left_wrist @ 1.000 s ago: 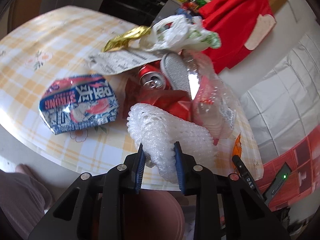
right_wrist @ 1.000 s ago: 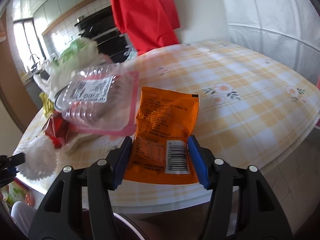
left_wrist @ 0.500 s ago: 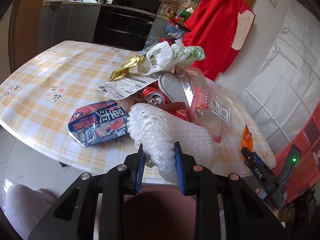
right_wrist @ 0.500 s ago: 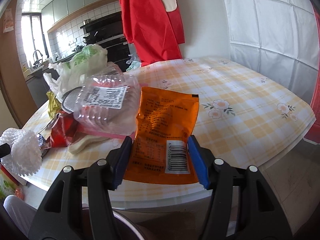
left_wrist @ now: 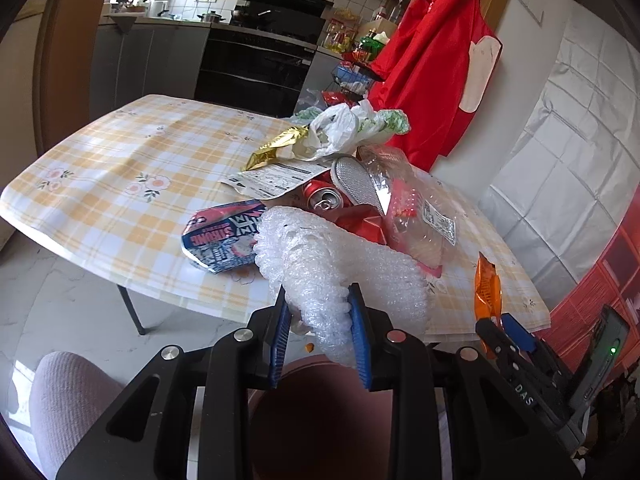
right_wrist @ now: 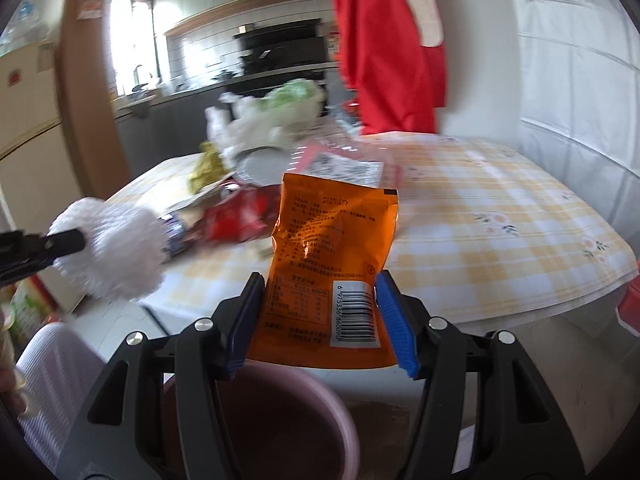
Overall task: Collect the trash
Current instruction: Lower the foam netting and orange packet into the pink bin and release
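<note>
Left gripper (left_wrist: 320, 330): clamped on a white foam-mesh fruit sleeve (left_wrist: 336, 264), held off the table edge.
Right gripper (right_wrist: 320, 316): blue pads pinching an orange foil snack packet (right_wrist: 332, 264) (barcode facing the camera).
Bin: dusty-pink round plastic bucket (right_wrist: 340, 404) directly below both.
Table: yellow-checked tablecloth (left_wrist: 108, 172) with remaining litter piled.

Left gripper (left_wrist: 320, 332) tilted down a bit, blue pads (left_wrist: 282, 336) pinched on white foam (left_wrist: 332, 272), both black fingers side by side. Right gripper (right_wrist: 320, 320) tilted down too, pads (right_wrist: 394, 324) set wider, pressed on the edges of an orange packet (right_wrist: 332, 256) standing up between them. Pale sleeve (left_wrist: 68, 400) low at the left, maybe an arm or a knee.
</note>
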The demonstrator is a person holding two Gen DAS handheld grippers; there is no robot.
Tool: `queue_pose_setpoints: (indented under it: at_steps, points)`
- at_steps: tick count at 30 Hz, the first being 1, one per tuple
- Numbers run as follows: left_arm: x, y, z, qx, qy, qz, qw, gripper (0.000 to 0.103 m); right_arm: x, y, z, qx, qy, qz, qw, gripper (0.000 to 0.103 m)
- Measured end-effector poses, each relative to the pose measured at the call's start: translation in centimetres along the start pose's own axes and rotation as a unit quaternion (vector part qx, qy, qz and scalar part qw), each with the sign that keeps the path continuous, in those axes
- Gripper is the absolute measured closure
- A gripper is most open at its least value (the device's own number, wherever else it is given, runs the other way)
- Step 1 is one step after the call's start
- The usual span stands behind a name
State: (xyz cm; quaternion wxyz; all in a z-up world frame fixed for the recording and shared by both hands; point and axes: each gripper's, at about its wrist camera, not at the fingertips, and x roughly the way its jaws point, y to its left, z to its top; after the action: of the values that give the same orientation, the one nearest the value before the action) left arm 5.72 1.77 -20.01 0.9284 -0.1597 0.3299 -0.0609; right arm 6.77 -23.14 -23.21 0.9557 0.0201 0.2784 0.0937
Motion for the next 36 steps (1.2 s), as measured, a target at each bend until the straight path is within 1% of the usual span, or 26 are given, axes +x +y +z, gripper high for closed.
queue_pose_setpoints:
  at_steps: [4, 8, 11, 14, 15, 17, 18, 19, 21, 22, 25, 27, 30, 31, 34, 35, 36]
  points:
    - [-1.9, 0.5, -0.6, -0.011, -0.012, -0.001, 0.9999, 0.075, -1.6, 1.9, -0.5, -0.02, -0.004, 0.019, 1.0, 0.045]
    - [-3.3, 0.2, -1.2, -0.001, -0.02, -0.006, 0.9998, 0.074, -3.3, 3.0, -0.6, -0.032, -0.015, 0.026, 0.999, 0.045]
    - [-3.2, -0.3, -1.5, 0.011, -0.006, -0.017, 0.9998, 0.073, -4.0, 3.2, -0.5, -0.035, -0.022, 0.024, 0.999, 0.045]
    - [-2.4, -0.6, -1.7, 0.018, 0.009, -0.034, 0.9992, 0.07, -3.8, 2.8, -0.2, -0.03, -0.021, 0.021, 0.999, 0.045]
    - [-2.0, -0.8, -1.8, 0.02, 0.016, -0.044, 0.9987, 0.066, -3.7, 2.7, -0.3, -0.028, -0.017, 0.022, 0.999, 0.045]
    - [-1.1, -1.1, -2.2, 0.021, 0.038, -0.067, 0.9968, 0.049, -3.4, 2.5, -0.5, -0.026, -0.011, 0.022, 0.999, 0.045]
    - [-0.8, -1.1, -2.4, 0.02, 0.043, -0.067, 0.9966, 0.032, -3.3, 2.4, -0.5, -0.025, -0.008, 0.023, 0.999, 0.045]
    - [-0.7, -1.0, -2.5, 0.018, 0.044, -0.064, 0.9968, 0.027, -3.3, 2.3, -0.6, -0.024, -0.008, 0.023, 0.999, 0.045]
    - [-0.7, -0.6, -2.5, 0.009, 0.037, -0.055, 0.9977, 0.025, -3.4, 2.2, -0.6, -0.022, -0.008, 0.024, 0.999, 0.045]
    - [-0.9, -0.2, -2.4, 0.003, 0.03, -0.047, 0.9984, 0.019, -3.5, 2.2, -0.6, -0.021, -0.009, 0.024, 0.999, 0.045]
    - [-1.7, 0.5, -2.3, 0.001, -0.002, -0.011, 0.9999, 0.007, -3.5, 2.2, -0.7, -0.022, -0.01, 0.026, 0.999, 0.044]
    - [-2.4, 0.7, -2.2, 0.013, -0.025, 0.022, 0.9994, 0.006, -3.5, 2.4, -0.6, -0.026, -0.011, 0.029, 0.999, 0.043]
    - [-3.0, 0.7, -2.2, 0.035, -0.041, 0.048, 0.9974, 0.006, -3.5, 2.9, -0.6, -0.036, -0.011, 0.035, 0.999, 0.042]
    - [-3.1, 0.6, -2.2, 0.044, -0.045, 0.054, 0.9965, 0.006, -3.5, 3.0, -0.6, -0.039, -0.011, 0.037, 0.998, 0.042]
    - [-3.3, 0.2, -2.2, 0.055, -0.05, 0.057, 0.9956, 0.006, -3.6, 3.6, -0.7, -0.054, -0.012, 0.046, 0.997, 0.037]
    - [-3.4, 0.2, -2.2, 0.057, -0.05, 0.058, 0.9954, 0.006, -3.6, 3.8, -0.8, -0.058, -0.011, 0.05, 0.997, 0.033]
    - [-3.4, 0.2, -2.2, 0.058, -0.051, 0.061, 0.9952, 0.006, -3.6, 4.0, -0.8, -0.063, -0.01, 0.053, 0.997, 0.031]
